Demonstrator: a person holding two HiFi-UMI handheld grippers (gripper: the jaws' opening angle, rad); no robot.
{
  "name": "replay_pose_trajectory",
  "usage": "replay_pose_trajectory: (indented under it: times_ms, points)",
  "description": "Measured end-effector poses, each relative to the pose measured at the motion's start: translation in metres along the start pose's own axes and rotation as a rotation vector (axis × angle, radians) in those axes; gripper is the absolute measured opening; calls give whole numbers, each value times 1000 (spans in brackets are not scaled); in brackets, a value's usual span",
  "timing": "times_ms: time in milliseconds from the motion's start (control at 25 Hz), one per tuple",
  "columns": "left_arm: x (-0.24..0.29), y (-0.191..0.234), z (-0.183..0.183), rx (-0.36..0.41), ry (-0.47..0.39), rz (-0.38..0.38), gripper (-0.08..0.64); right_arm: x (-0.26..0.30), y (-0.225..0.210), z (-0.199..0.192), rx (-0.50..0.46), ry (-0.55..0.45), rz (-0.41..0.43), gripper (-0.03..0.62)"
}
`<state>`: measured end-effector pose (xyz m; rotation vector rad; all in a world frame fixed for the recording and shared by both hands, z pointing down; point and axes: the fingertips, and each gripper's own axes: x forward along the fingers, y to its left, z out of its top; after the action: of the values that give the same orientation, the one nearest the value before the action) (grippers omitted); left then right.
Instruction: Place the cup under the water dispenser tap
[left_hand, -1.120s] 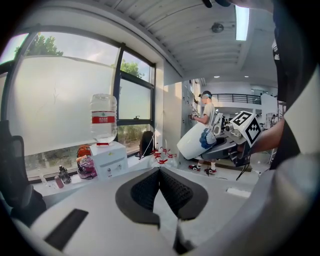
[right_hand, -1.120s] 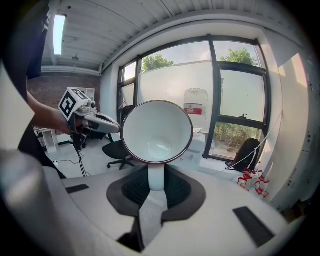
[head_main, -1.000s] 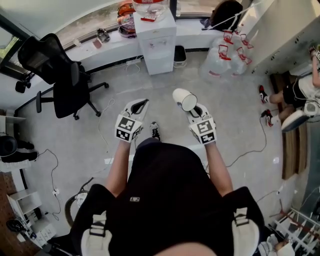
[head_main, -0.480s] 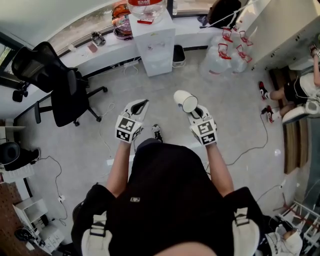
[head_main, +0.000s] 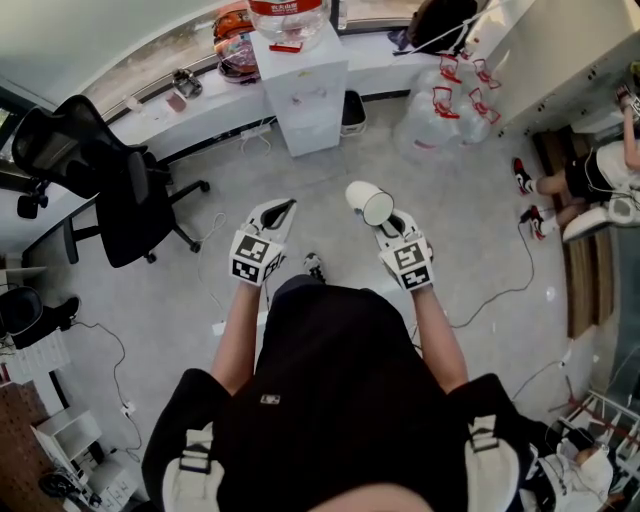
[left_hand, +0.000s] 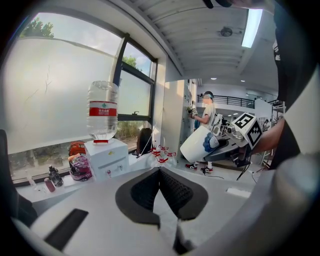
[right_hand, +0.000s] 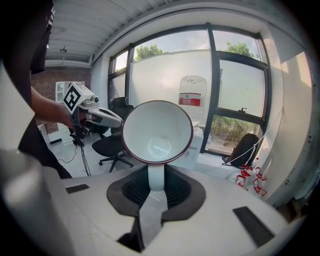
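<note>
The white cup (head_main: 368, 200) with a dark red rim lies on its side in the air, mouth toward me. My right gripper (head_main: 393, 222) is shut on its handle (right_hand: 155, 176), and the cup's inside (right_hand: 157, 132) fills the right gripper view. The white water dispenser (head_main: 300, 95), with a clear bottle (head_main: 290, 15) on top, stands against the window wall ahead, well beyond the cup. My left gripper (head_main: 279, 211) hovers level with the right one, shut and holding nothing. The left gripper view shows the dispenser (left_hand: 106, 157) at left and the cup (left_hand: 197, 143) at right.
A black office chair (head_main: 95, 175) stands left of the dispenser. Several spare water jugs (head_main: 450, 110) sit on the floor to its right. Cables trail over the grey floor. A seated person (head_main: 600, 180) is at the right edge.
The room has shifted in the head view as the person walks on toward the dispenser. Both grippers keep their places in front of the body, and the cup stays in the right one.
</note>
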<state>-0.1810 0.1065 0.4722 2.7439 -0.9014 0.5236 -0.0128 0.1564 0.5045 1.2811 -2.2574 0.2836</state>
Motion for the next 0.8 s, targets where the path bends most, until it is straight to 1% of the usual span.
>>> replay_pose_trajectory:
  times_ms: [360, 640, 800]
  points:
    - [6, 32, 1, 9, -3, -12, 0, 30, 1, 7, 15, 10, -6, 41]
    - [7, 59, 7, 4, -1, -10, 0, 54, -3, 30, 20, -4, -4, 41]
    - [10, 72, 7, 4, -2, -15, 0, 66, -3, 38, 23, -4, -8, 41]
